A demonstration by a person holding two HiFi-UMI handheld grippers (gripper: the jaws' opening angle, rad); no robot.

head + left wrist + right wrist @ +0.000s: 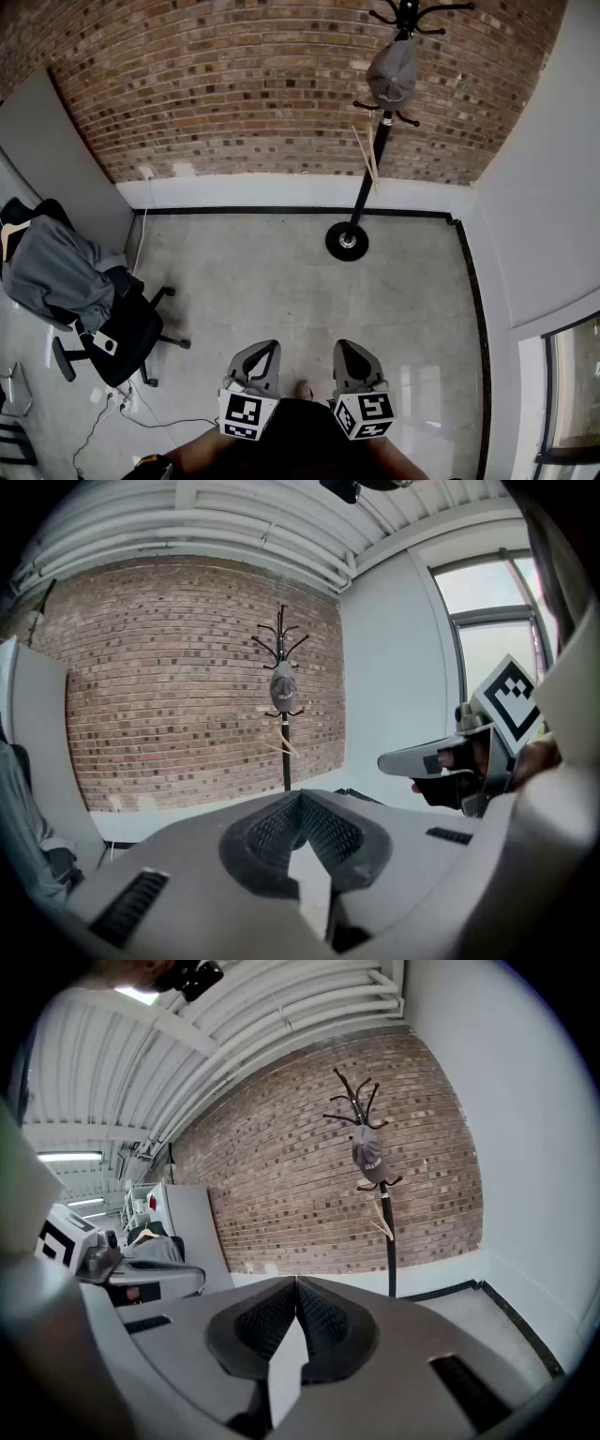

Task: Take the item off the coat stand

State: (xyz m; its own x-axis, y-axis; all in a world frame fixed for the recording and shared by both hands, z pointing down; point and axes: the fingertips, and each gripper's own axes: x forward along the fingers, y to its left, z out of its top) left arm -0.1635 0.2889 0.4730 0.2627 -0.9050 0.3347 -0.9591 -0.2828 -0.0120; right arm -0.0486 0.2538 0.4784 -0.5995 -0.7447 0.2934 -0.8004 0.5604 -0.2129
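Pointing slightly downward, side by side | left tool (266, 349) closed, empty | right tool (344, 349) closed, empty | grey fabric cap (392, 73) hangs on black metal coat stand (367, 183), well apart.

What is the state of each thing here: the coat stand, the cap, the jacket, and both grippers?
Coat stand: upright, by the brick wall.
Cap: hanging on it, not yet taken.
Jacket: draped over the office chair.
Left gripper: shut, empty.
Right gripper: shut, empty.
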